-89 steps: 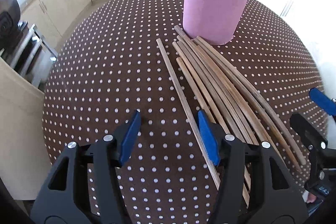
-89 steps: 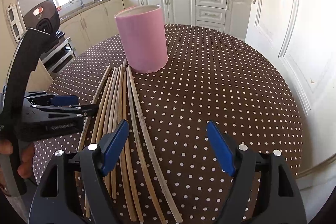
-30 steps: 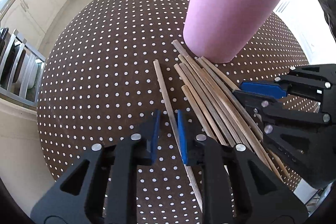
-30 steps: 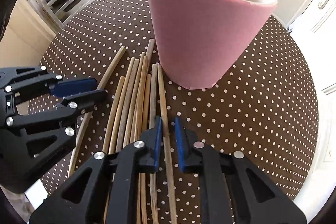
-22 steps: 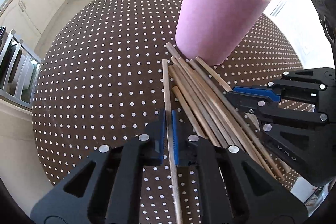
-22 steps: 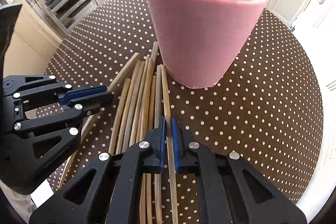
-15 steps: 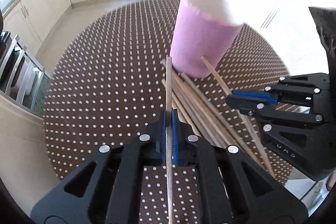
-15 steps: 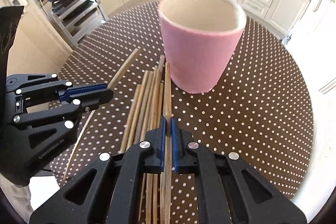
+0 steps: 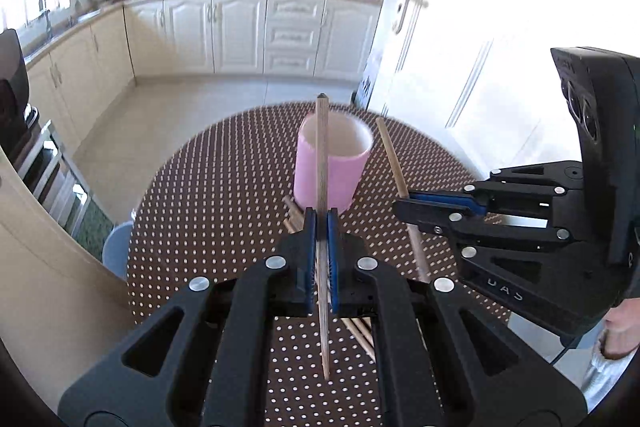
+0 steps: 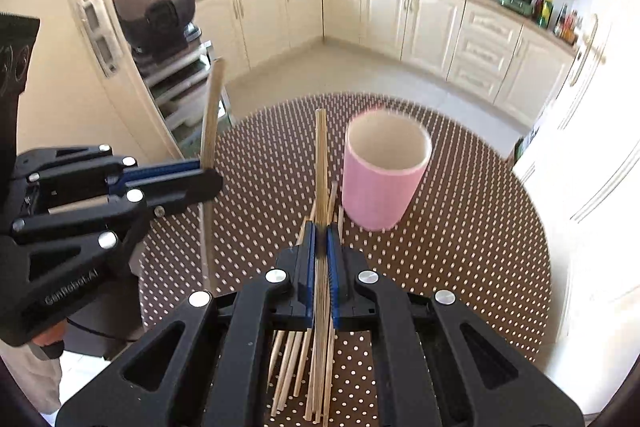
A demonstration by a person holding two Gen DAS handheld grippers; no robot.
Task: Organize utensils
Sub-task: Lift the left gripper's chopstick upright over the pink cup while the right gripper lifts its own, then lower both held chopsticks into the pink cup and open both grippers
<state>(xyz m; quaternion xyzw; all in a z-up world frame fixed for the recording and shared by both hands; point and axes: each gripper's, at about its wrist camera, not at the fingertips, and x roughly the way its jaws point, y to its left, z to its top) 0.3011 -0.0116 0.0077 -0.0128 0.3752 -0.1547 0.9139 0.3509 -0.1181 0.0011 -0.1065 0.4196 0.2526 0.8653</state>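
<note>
Above the polka-dot table [image 9: 224, 187], my left gripper [image 9: 320, 218] is shut on a single wooden chopstick [image 9: 322, 147]; the stick is raised and crosses in front of the pink cup [image 9: 340, 171]. My right gripper [image 10: 320, 227] is shut on another chopstick [image 10: 321, 155], held up to the left of the pink cup [image 10: 380, 187]. Each gripper shows in the other's view: the right gripper [image 9: 400, 206] with its stick [image 9: 394, 163], the left gripper [image 10: 210, 183] with its stick [image 10: 212, 107]. Several more chopsticks [image 10: 296, 359] lie on the cloth beneath the grippers.
A metal rack with a black appliance [image 10: 160, 11] stands left of the table, and a pale blue stool [image 9: 116, 247] sits at the table's left edge. White cabinets line the back. A white door [image 9: 440, 47] is on the right. A person's hand [image 9: 618, 331] holds the right tool.
Both grippers closed, each on one chopstick, and rose with it off the table. The pink cup now looks smaller and farther below.
</note>
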